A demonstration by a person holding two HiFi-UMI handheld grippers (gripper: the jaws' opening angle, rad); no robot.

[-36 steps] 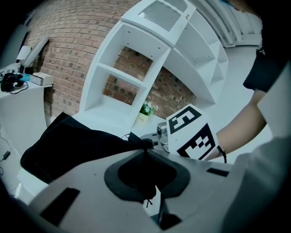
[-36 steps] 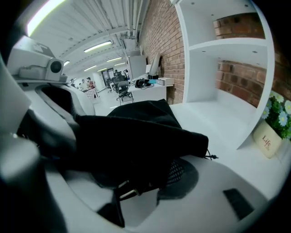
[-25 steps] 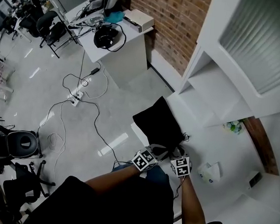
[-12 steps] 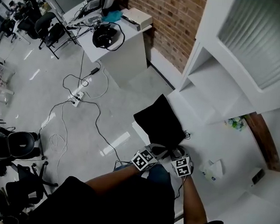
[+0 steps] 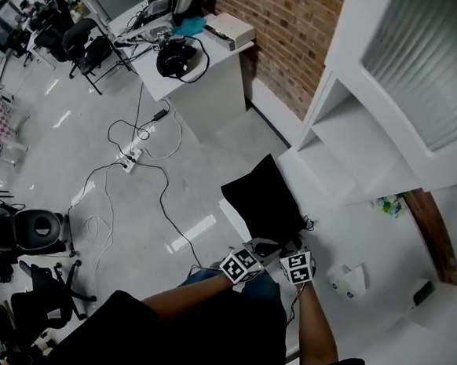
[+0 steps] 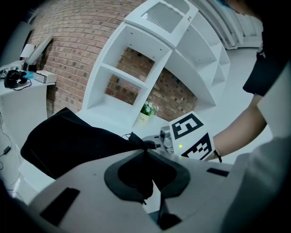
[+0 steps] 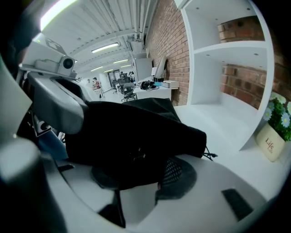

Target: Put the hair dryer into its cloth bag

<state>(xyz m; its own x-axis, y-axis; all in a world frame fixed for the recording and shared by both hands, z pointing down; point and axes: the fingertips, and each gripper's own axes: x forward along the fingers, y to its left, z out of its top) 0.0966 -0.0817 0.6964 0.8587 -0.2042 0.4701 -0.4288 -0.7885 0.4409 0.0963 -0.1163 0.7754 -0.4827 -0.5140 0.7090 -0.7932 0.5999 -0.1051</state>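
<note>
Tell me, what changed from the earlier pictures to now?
The right gripper has just been closing its jaws around the near edge of the black bag. Cloth sits between them, but they do not look clamped on it yet. Nothing else visibly moved: the left gripper keeps its pinch on the bag's edge, and the bag lies in the same spot on the white shelf.

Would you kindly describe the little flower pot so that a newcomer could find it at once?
Find the tall white shelf unit against the brick wall. On its low white counter, past the black cloth bag, a small white pot stands by a shelf's foot. It alone holds flowers and bears lettering.
</note>
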